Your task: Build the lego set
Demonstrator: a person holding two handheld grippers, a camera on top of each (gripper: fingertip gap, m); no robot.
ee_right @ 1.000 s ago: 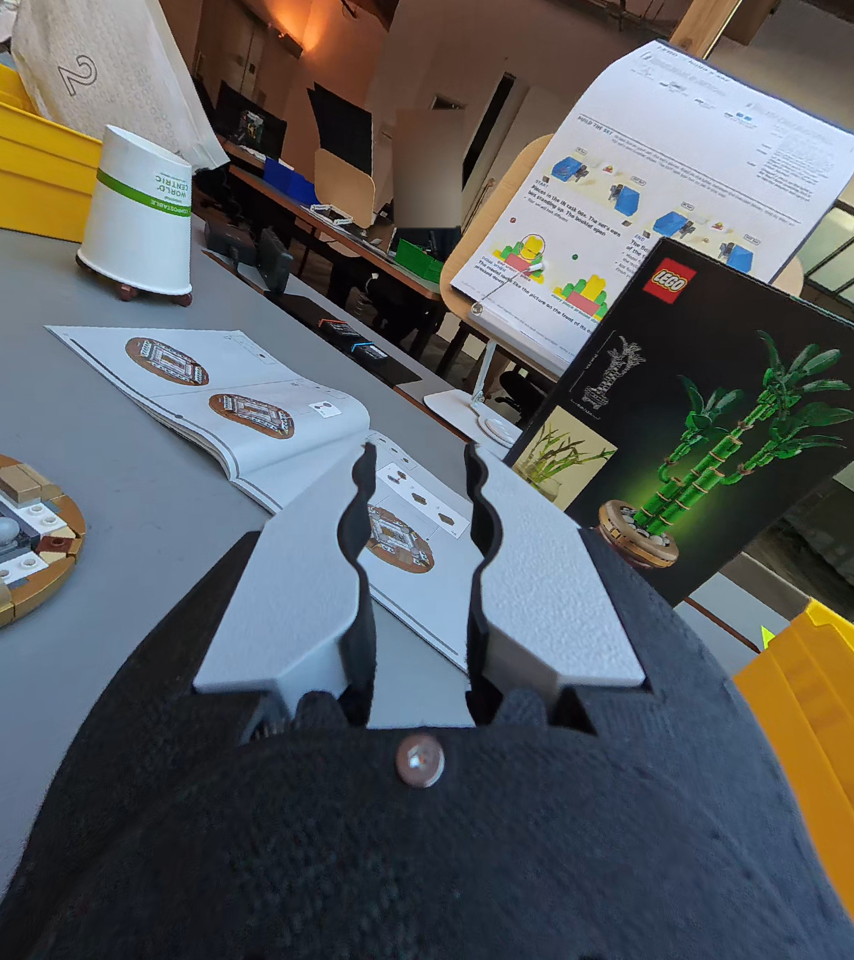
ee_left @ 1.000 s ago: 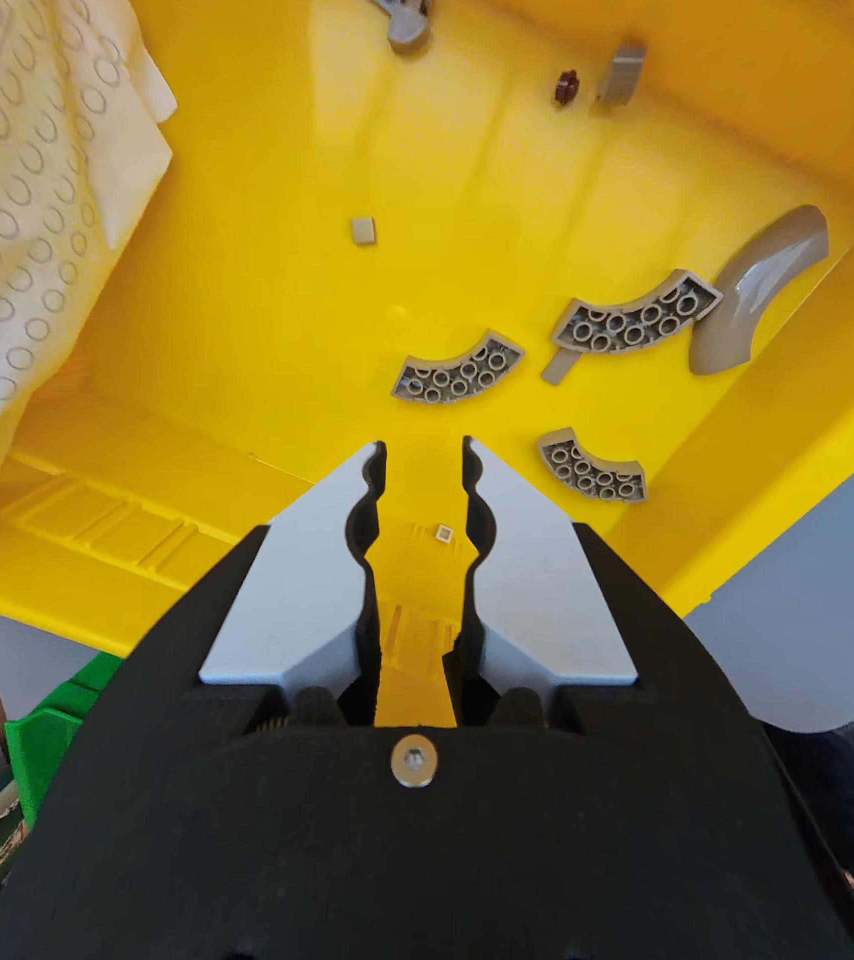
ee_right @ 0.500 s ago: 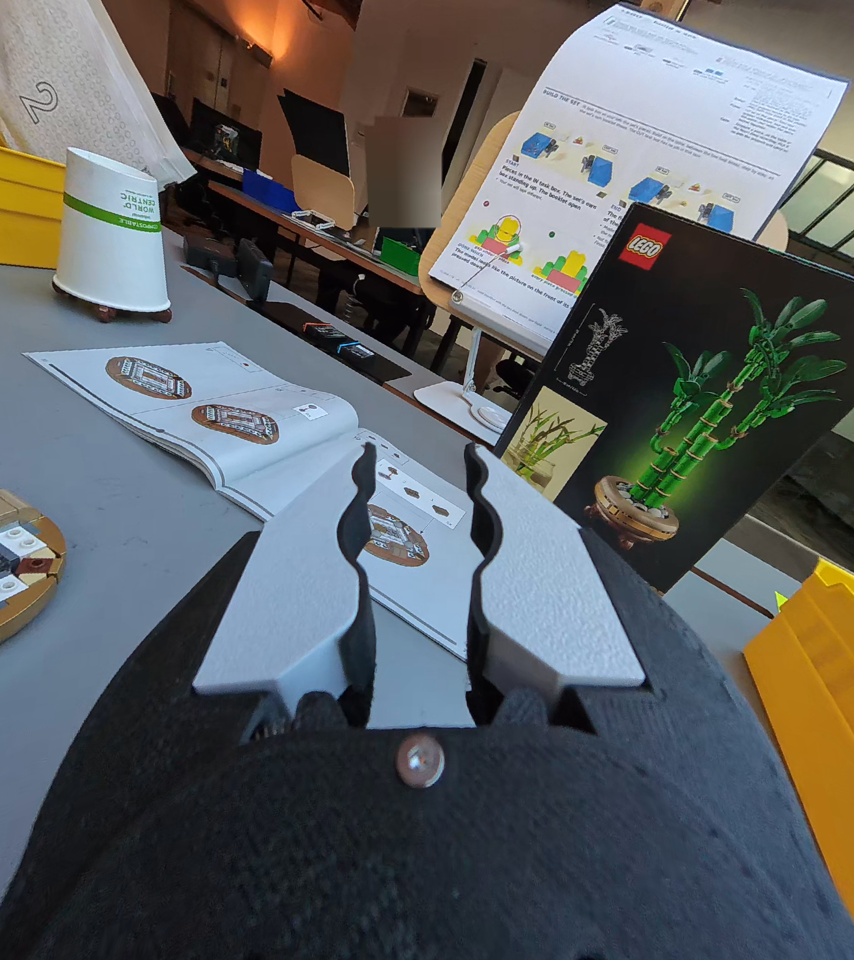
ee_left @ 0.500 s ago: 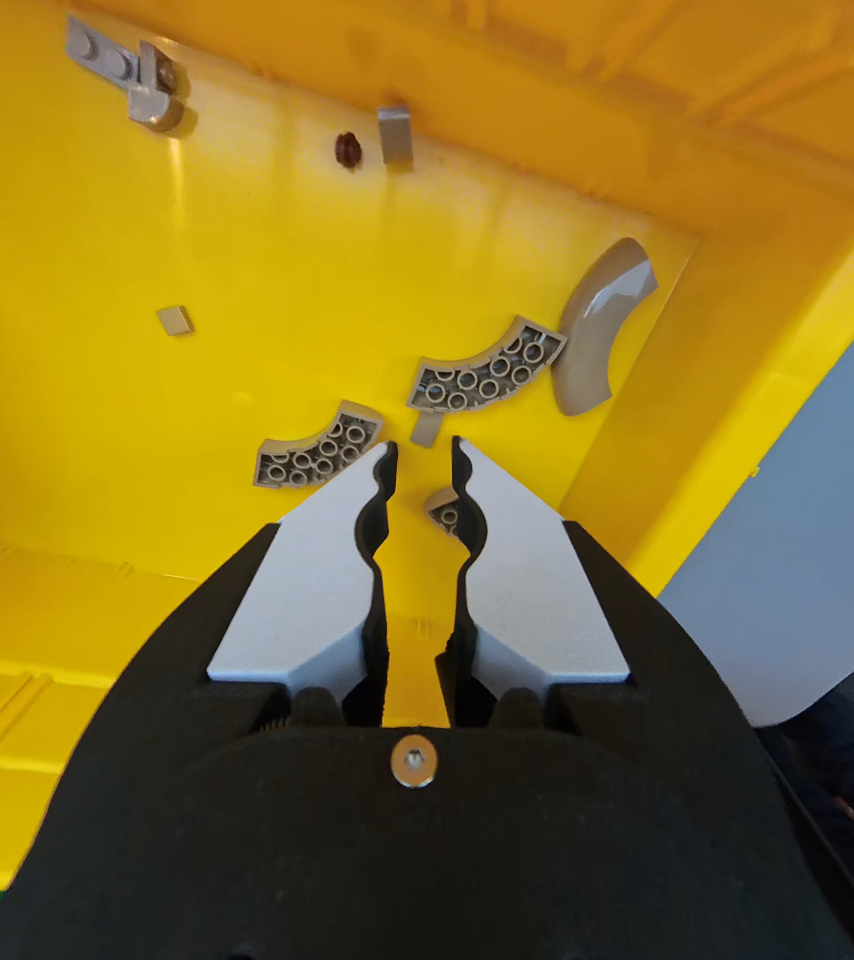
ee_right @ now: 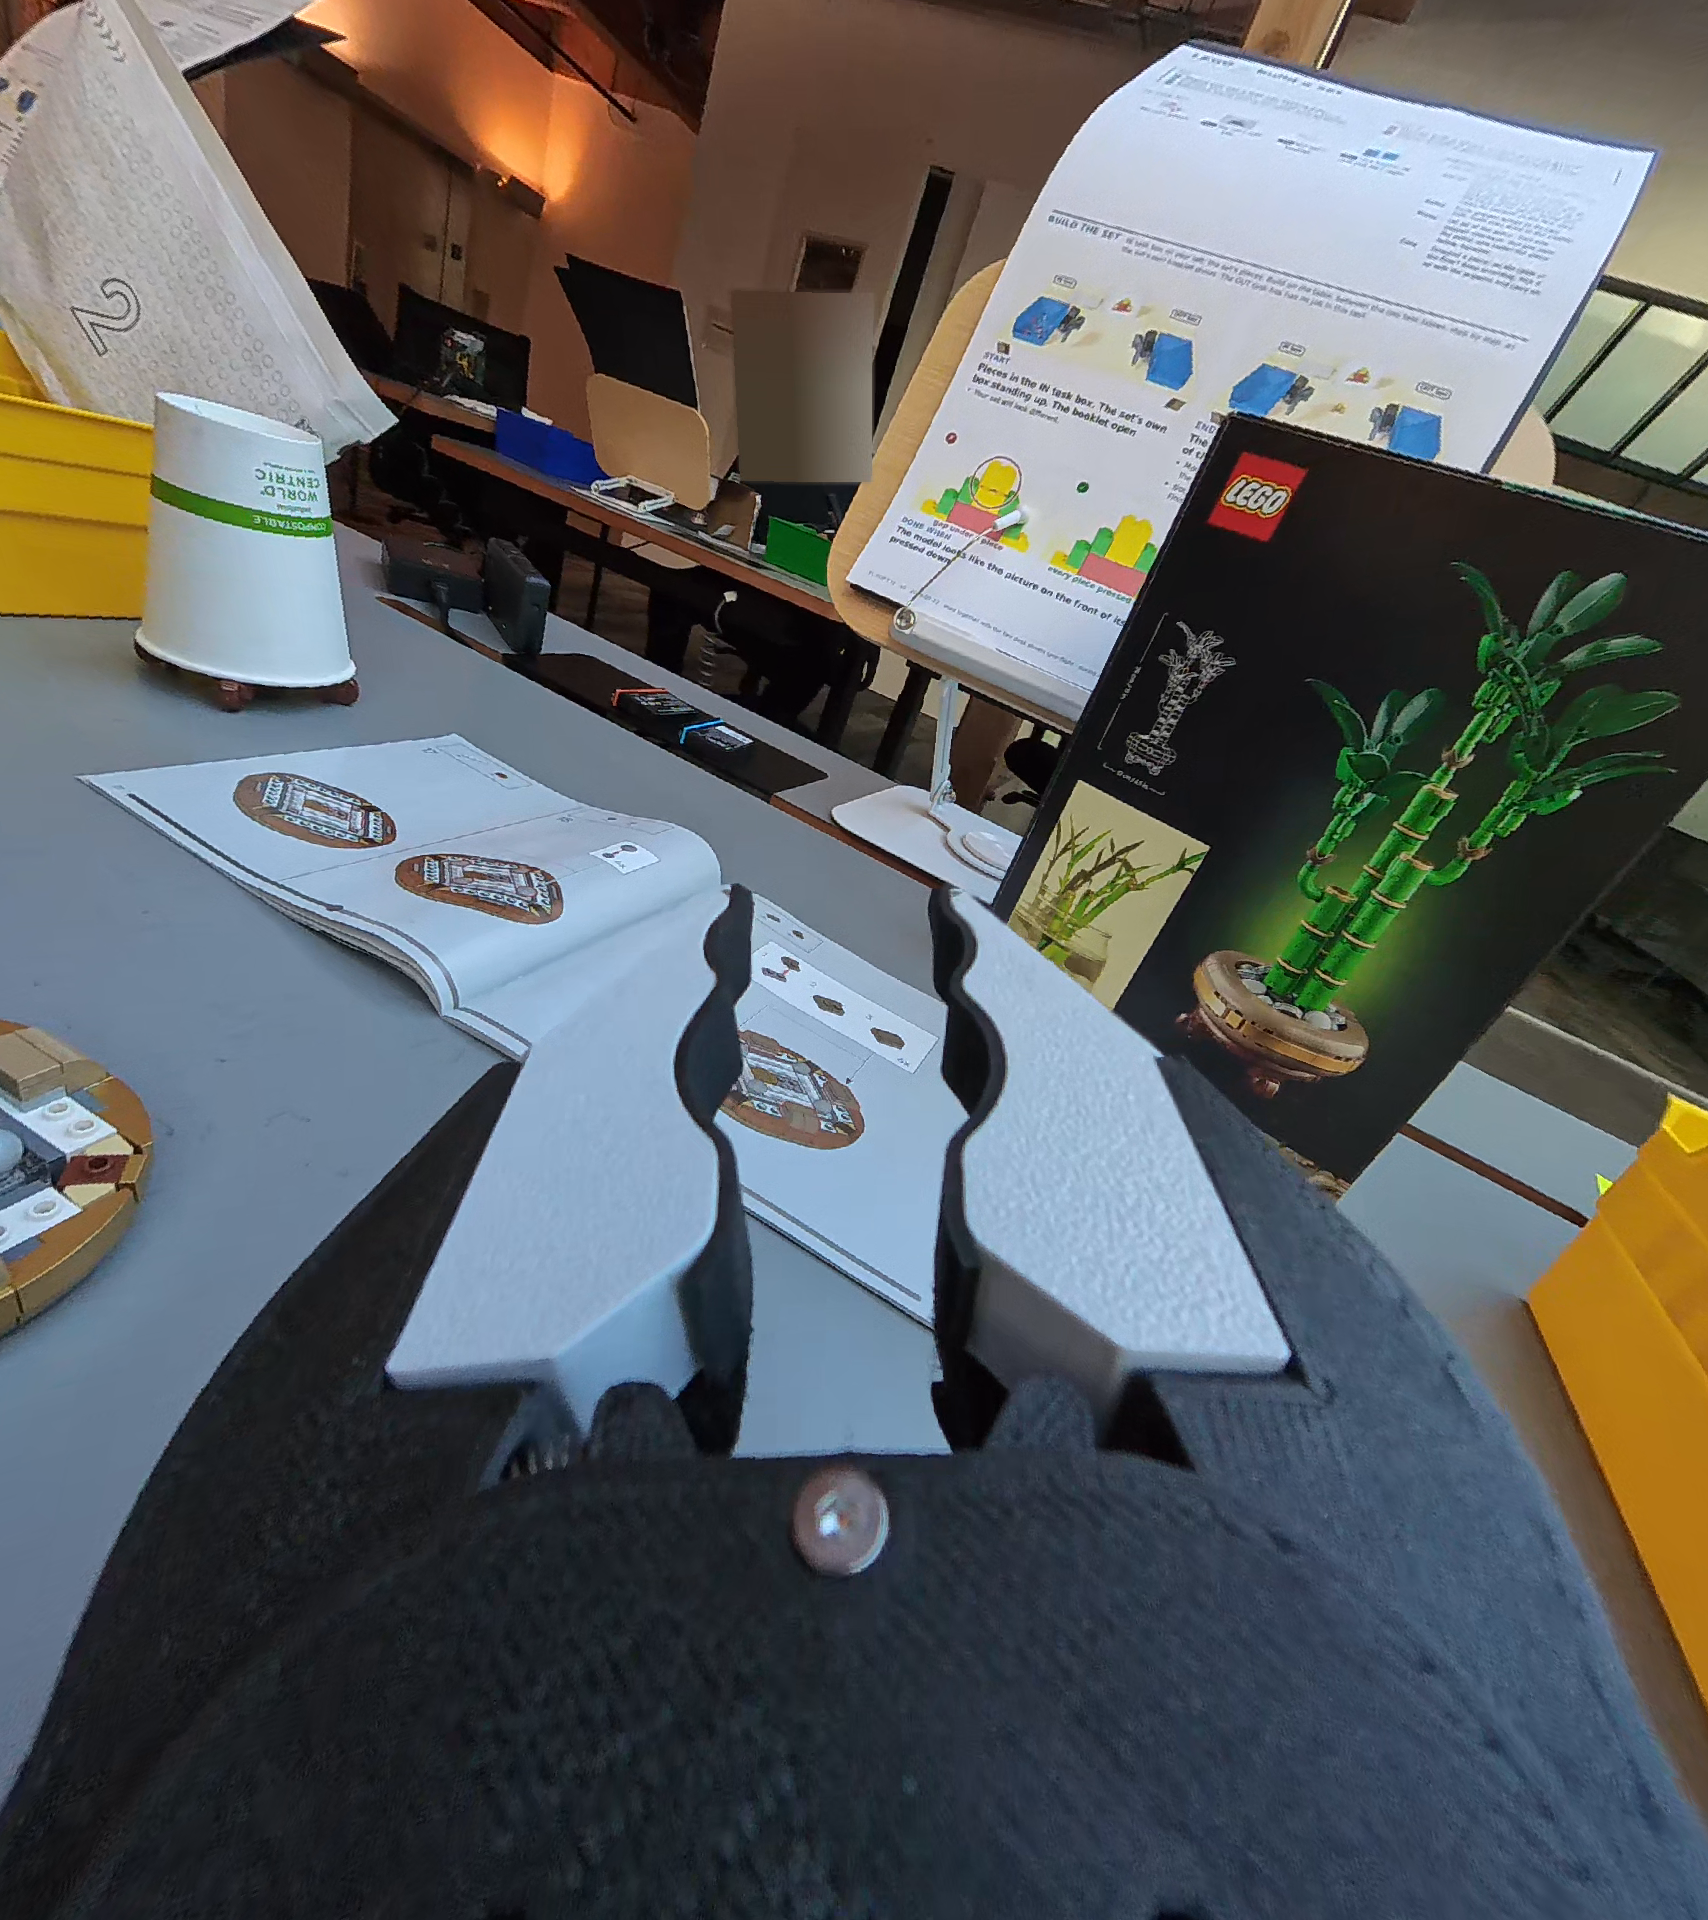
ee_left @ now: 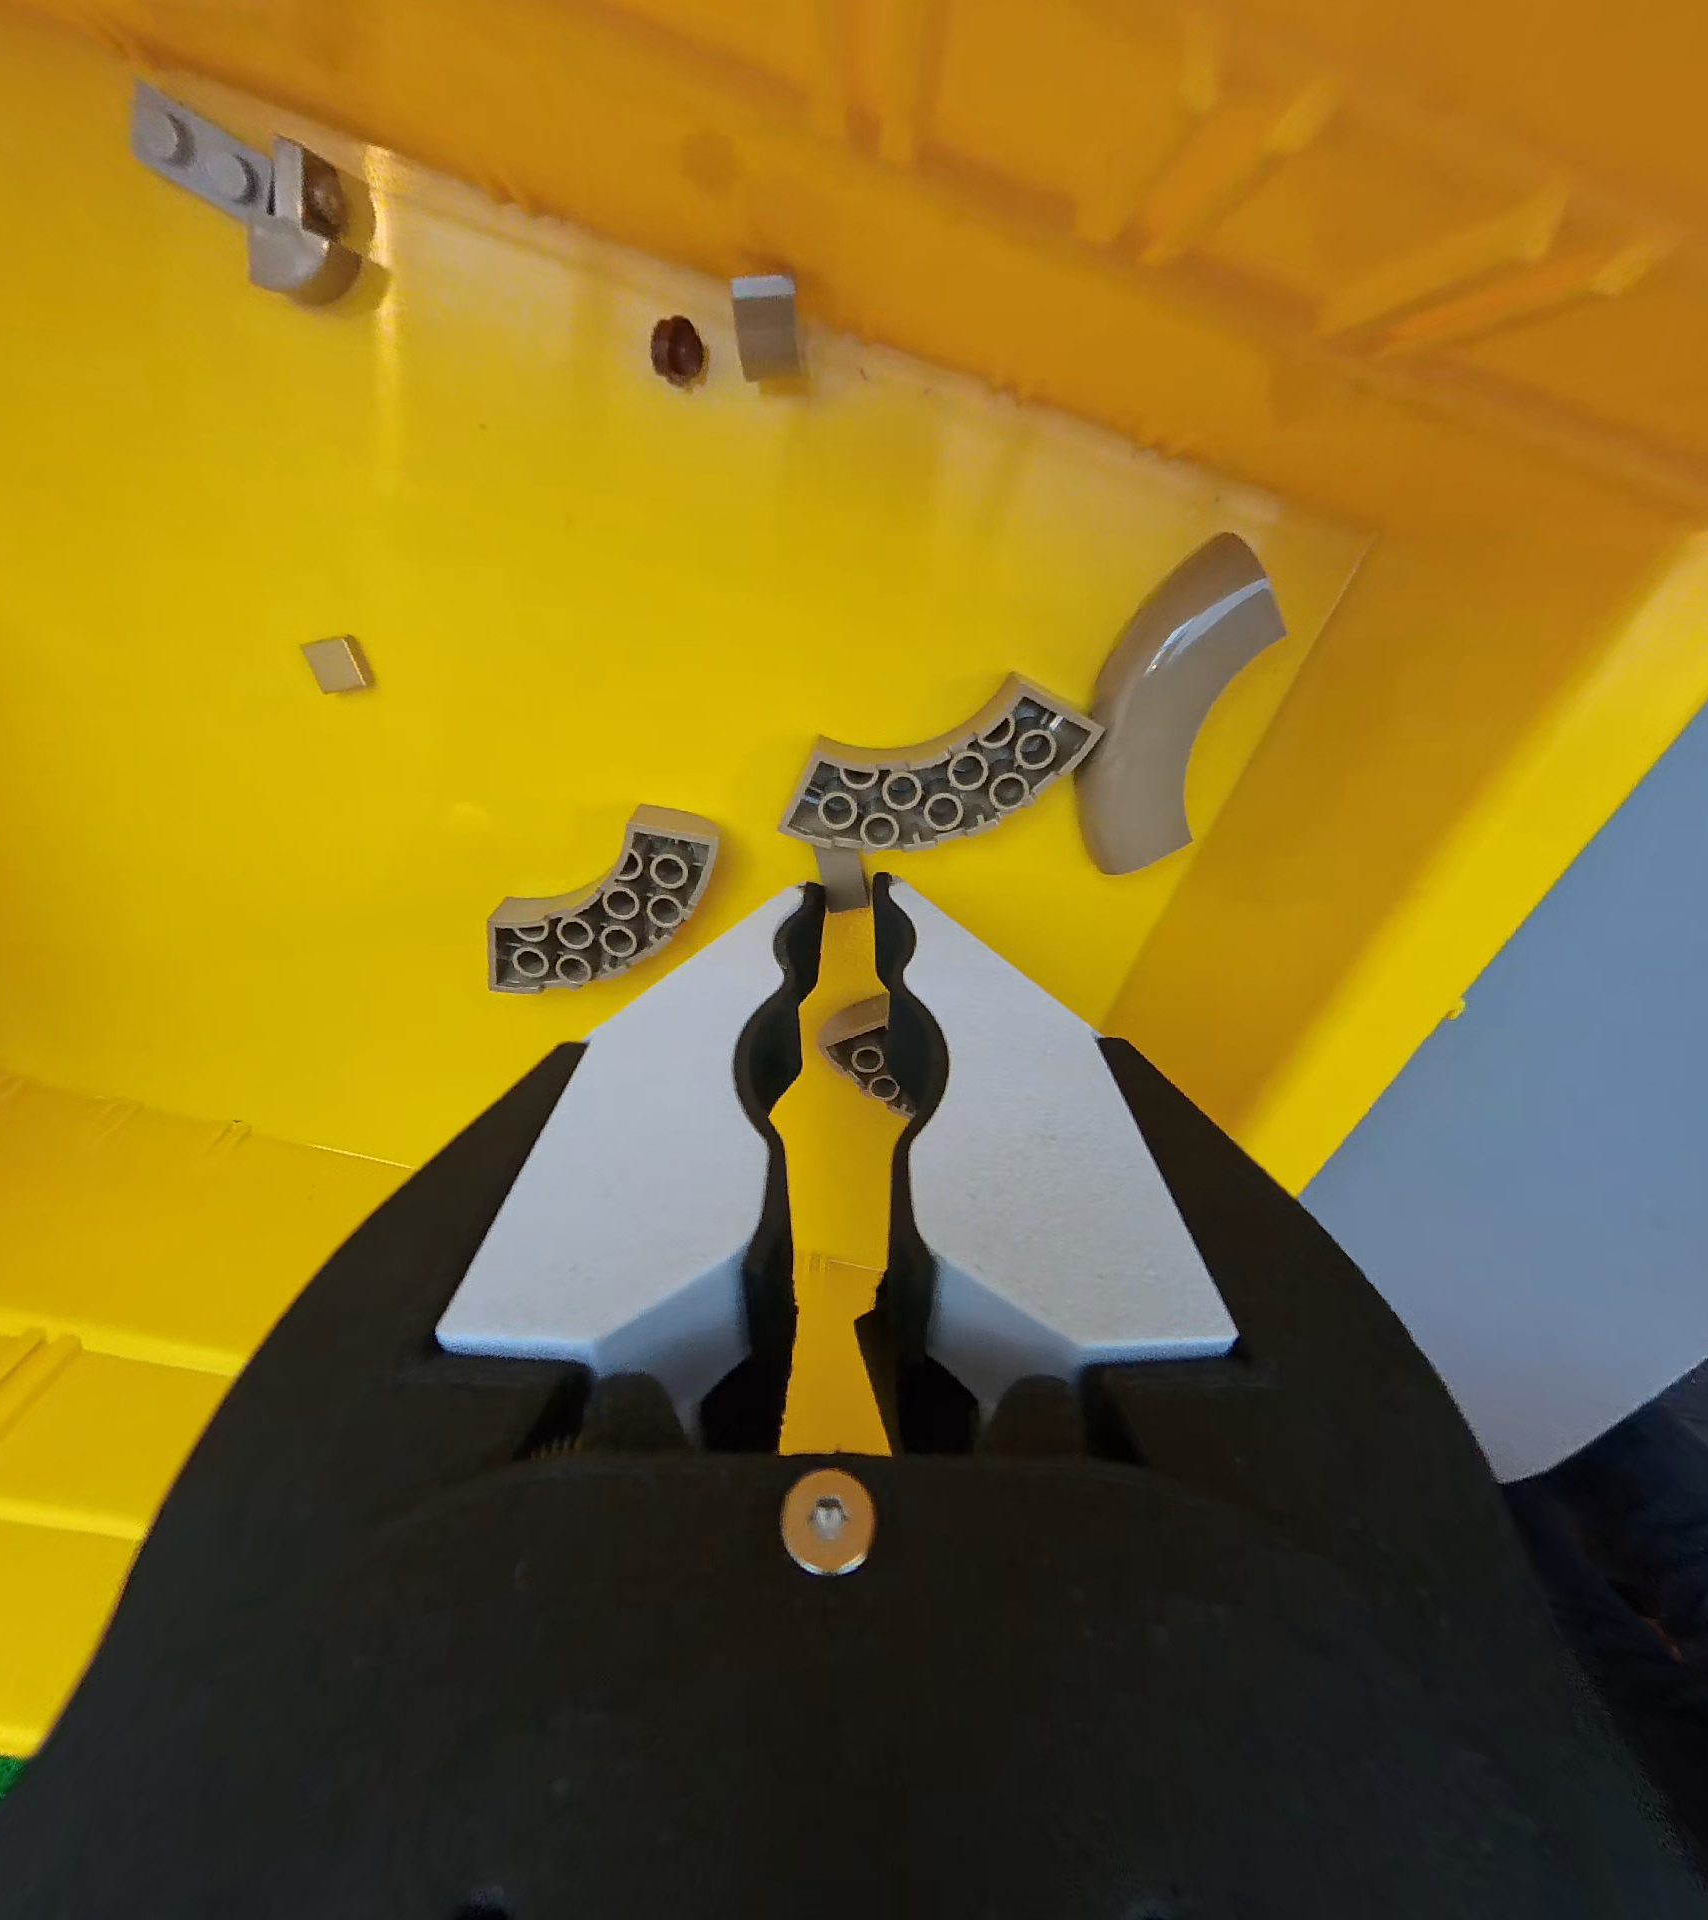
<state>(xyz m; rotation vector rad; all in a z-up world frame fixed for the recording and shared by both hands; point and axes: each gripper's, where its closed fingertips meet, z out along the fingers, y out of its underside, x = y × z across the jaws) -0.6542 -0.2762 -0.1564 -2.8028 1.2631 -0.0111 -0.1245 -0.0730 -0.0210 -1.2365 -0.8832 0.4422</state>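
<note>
In the left wrist view, my left gripper (ee_left: 845, 894) is low inside a yellow bin (ee_left: 517, 540). Its jaws are nearly together, with a small flat tan piece (ee_left: 843, 868) between the tips, lying on the bin floor. Tan curved bricks lie studs-down around it: one (ee_left: 933, 790) just beyond, one (ee_left: 611, 914) to the left, one (ee_left: 865, 1055) partly hidden by the fingers. A smooth curved tan piece (ee_left: 1162, 717) is at the right. My right gripper (ee_right: 839, 914) is open and empty above the open instruction booklet (ee_right: 476, 862). The round partly built base (ee_right: 8, 1153) sits at left.
The bin also holds a grey plate with bracket (ee_left: 258, 197), a brown round stud (ee_left: 675, 348), a grey slope (ee_left: 765, 322) and a tan tile (ee_left: 338, 665). On the grey table stand the set's box (ee_right: 1452, 779), an upturned paper cup (ee_right: 242, 551) and yellow bins (ee_right: 1702, 1351). From my right tips it is roughly 15 cm to the round partly built base (ee_right: 8, 1153); from my left, 45 cm.
My left gripper moved forward and right into the bin and its jaws narrowed around the small tan piece. The right gripper shifted only slightly and stayed open.
</note>
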